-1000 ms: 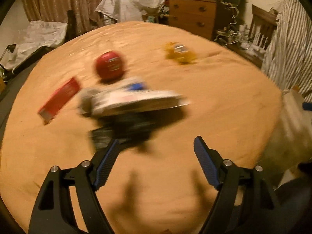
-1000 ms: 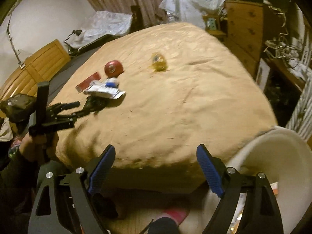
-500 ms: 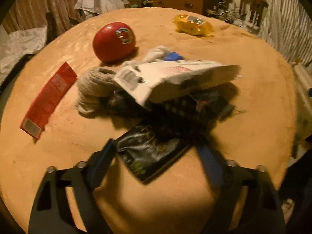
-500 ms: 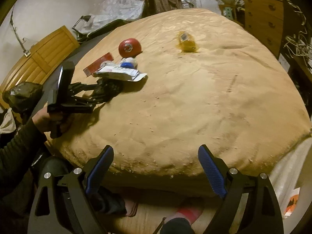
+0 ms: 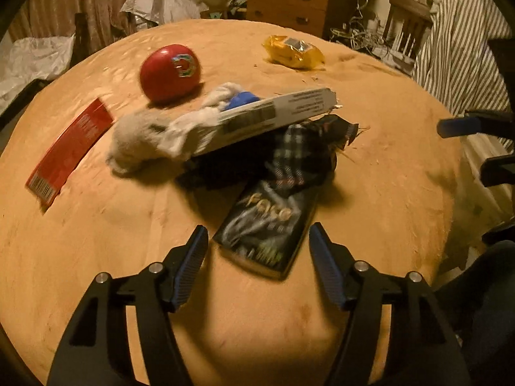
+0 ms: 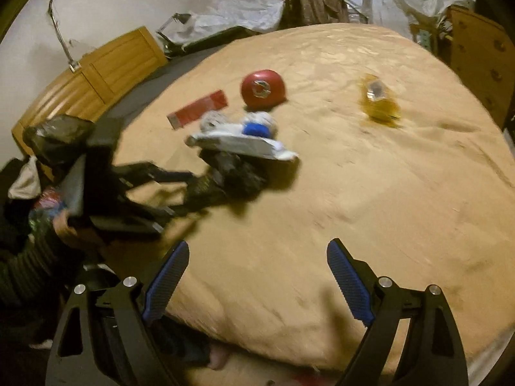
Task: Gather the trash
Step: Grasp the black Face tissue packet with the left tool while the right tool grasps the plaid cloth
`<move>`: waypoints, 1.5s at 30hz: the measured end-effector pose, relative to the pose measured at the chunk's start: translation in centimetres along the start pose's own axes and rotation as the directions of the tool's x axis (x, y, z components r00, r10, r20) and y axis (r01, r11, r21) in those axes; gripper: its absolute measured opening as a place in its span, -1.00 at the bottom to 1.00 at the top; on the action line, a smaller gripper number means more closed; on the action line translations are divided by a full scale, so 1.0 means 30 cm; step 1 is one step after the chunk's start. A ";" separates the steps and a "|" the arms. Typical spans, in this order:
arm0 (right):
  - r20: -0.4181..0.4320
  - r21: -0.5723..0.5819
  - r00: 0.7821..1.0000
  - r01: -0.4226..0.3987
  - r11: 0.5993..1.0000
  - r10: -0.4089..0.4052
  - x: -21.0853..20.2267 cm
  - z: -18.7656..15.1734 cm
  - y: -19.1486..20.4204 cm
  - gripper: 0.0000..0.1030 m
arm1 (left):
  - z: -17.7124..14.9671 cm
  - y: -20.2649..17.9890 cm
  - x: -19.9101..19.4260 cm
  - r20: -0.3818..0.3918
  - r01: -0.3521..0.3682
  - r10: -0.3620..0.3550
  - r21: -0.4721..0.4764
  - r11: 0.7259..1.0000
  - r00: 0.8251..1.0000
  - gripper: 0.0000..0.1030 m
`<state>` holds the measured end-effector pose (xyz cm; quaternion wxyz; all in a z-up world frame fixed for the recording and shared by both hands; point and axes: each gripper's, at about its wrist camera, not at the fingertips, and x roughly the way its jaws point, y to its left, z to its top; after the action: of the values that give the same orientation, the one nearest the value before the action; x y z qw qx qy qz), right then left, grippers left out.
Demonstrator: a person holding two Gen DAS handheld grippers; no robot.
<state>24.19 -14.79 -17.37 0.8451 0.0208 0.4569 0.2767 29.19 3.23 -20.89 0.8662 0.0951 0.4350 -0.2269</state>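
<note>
A pile lies on the tan bedspread (image 5: 386, 135): a black snack packet (image 5: 268, 226), dark plaid cloth (image 5: 296, 148), a white flat carton (image 5: 273, 114), a grey sock (image 5: 145, 135) and a blue cap (image 5: 241, 100). A red flat box (image 5: 69, 154) and a yellow wrapper (image 5: 293, 52) lie apart. My left gripper (image 5: 257, 247) is open, its fingers either side of the black packet's near end. My right gripper (image 6: 254, 276) is open and empty over the bed's near edge. In the right wrist view the left gripper (image 6: 180, 189) is blurred at the pile (image 6: 238, 148).
A red ball (image 5: 170, 72) sits behind the pile, also in the right wrist view (image 6: 263, 88). A wooden dresser (image 5: 289, 3), a chair (image 5: 407, 22) and striped fabric (image 5: 463, 58) stand beyond the bed. A wooden headboard (image 6: 90, 77) is at the left.
My left gripper has come forward from well short of the pile to straddle the black packet. My right gripper has swung left over the bed; the white bin has left its view.
</note>
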 end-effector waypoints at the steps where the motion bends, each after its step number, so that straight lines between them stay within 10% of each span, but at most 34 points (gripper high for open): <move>1: 0.005 0.004 1.000 -0.008 1.000 0.008 0.014 0.010 0.013 0.71 | 0.012 -0.009 0.020 -0.011 -0.010 0.010 0.003 1.000 1.000 0.22; 8: -0.003 -0.012 1.000 -0.019 1.000 0.019 0.067 0.008 0.076 0.71 | 0.014 -0.019 0.013 -0.027 -0.002 0.002 -0.008 1.000 1.000 -0.15; 19: -0.007 -0.017 0.999 -0.045 0.999 0.045 0.136 0.030 0.099 0.70 | -0.203 0.141 -0.140 -0.031 -0.139 0.135 -0.188 0.972 0.990 -0.06; 29: 0.066 -0.032 0.993 0.103 0.994 -0.100 0.396 0.190 0.192 0.70 | -0.168 0.140 -0.109 -0.023 -0.235 0.237 -0.254 0.938 0.971 0.01; 35: 0.068 -0.069 0.982 0.179 0.981 -0.174 0.438 0.196 0.199 0.00 | -0.161 0.148 -0.104 -0.025 -0.247 0.250 -0.276 0.929 0.968 0.01; 45: -0.018 -0.108 0.991 0.133 0.985 -0.135 0.247 -0.005 0.187 0.06 | -0.205 0.157 -0.127 -0.007 -0.215 0.223 -0.285 0.934 0.975 0.02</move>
<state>24.74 -6.46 -21.47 0.8559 -0.0585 0.4525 0.2435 25.09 10.80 -21.73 0.8962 0.0146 0.4386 -0.0653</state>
